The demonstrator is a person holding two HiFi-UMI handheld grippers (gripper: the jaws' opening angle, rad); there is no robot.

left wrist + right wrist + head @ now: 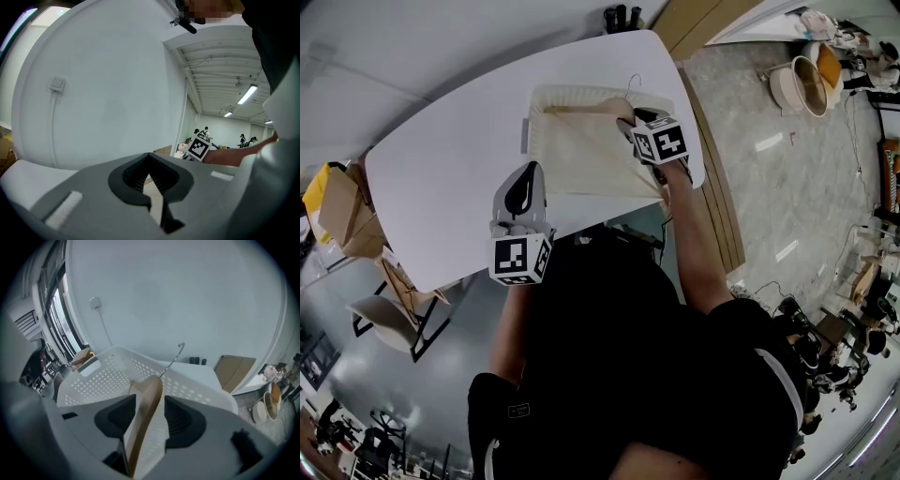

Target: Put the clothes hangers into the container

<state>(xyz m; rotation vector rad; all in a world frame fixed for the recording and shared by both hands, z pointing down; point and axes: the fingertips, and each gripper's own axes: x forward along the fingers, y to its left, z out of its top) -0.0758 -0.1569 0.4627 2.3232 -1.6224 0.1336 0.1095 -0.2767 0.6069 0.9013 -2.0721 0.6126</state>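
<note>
Gripped a wooden clothes hanger [145, 413] [581, 110] edge-on between the fingers of the right gripper [149, 401] [630, 120], its wire hook pointing away from the gripper. Held it over the far wall of the white perforated container [108, 376] [534, 103], set toward the far right corner of the white table [441, 178]. Hovered the left gripper [528, 176] [151, 176] by the table's near edge, just beside the container's near left corner, fingers drawn together with nothing between them.
</note>
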